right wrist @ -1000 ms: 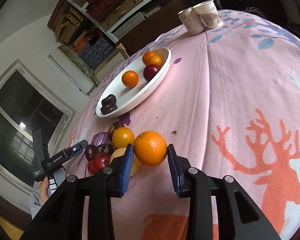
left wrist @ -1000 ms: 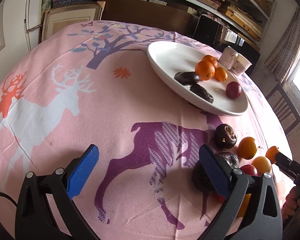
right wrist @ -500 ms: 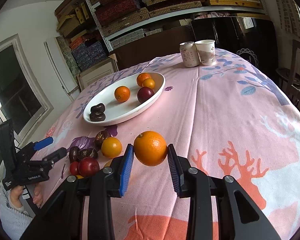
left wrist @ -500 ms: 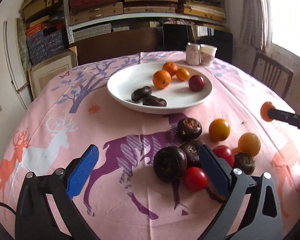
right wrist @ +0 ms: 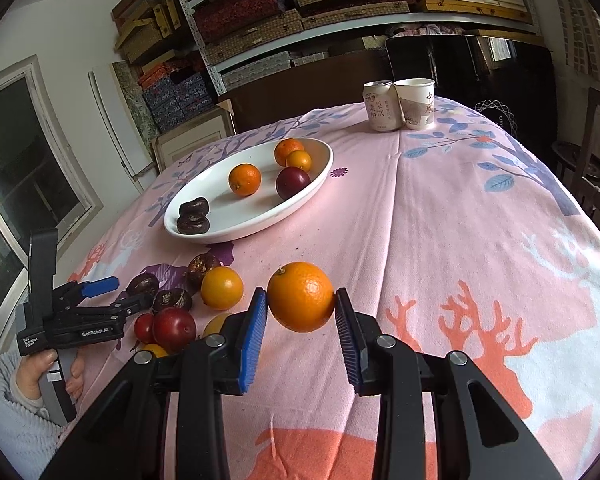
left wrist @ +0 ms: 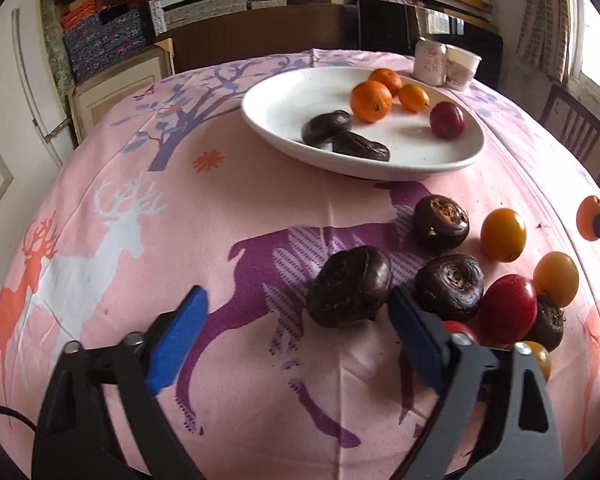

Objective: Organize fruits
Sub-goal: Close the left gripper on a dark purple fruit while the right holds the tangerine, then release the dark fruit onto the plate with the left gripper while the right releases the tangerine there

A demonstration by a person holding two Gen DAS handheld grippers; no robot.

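Note:
My right gripper (right wrist: 301, 312) is shut on an orange (right wrist: 301, 297) and holds it above the pink tablecloth, short of the white plate (right wrist: 316, 186). The plate holds oranges, a red plum and two dark water chestnuts. My left gripper (left wrist: 296, 320) is open low over the table; a dark water chestnut (left wrist: 350, 286) lies between its blue fingertips, nearer the right one. A pile of loose fruit lies to its right: water chestnuts (left wrist: 449, 286), a red plum (left wrist: 508, 307) and yellow-orange fruits (left wrist: 503, 234). The left gripper also shows in the right wrist view (right wrist: 116, 294).
A can (right wrist: 380, 106) and a paper cup (right wrist: 416, 103) stand together at the far edge of the table. A wooden chair (left wrist: 580, 136) stands at the right side. Shelves of boxes line the back wall.
My left gripper has swung round and moved in on the fruit pile, so a water chestnut now lies between its fingers. My right gripper has levelled out, still holding the orange.

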